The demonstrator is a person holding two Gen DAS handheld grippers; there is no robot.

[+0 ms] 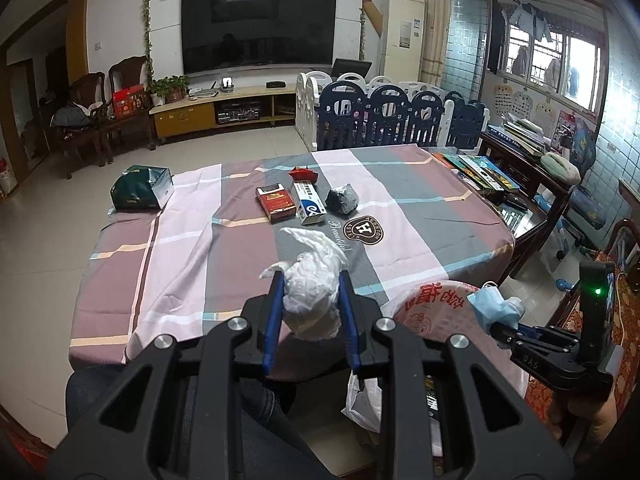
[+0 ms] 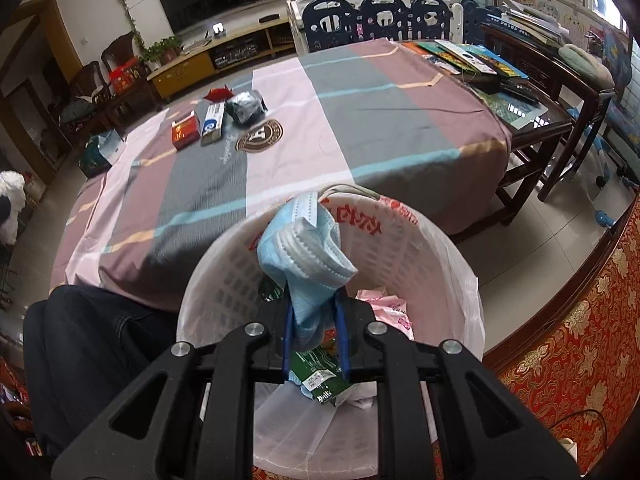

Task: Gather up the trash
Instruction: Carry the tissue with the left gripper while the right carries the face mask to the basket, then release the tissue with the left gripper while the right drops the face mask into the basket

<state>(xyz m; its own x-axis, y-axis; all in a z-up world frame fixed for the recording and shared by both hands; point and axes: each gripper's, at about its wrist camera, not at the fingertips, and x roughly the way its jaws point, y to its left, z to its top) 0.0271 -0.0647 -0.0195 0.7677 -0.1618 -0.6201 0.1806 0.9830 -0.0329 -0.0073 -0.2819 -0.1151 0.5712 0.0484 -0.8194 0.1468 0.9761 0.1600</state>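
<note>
In the bin (image 2: pixel 404 240): wrappers already
Right gripper (image 2: pixel 316 336): clamps blue mask (image 2: pixel 308 248) over bin (nearly dropped)
Left gripper (image 1: pixel 312 320): grips white wad (image 1: pixel 312 292)
Left on table (image 1: pixel 420 208): boxes (image 1: pixel 290 202), black wad (image 1: pixel 341 199)

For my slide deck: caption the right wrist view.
Right tool holds a blue face mask over the bag-lined white bin beside the cloth-covered table.

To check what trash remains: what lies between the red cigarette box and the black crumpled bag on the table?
A white and blue carton lies between the red cigarette box and the black crumpled bag; both wrist views show it.
</note>
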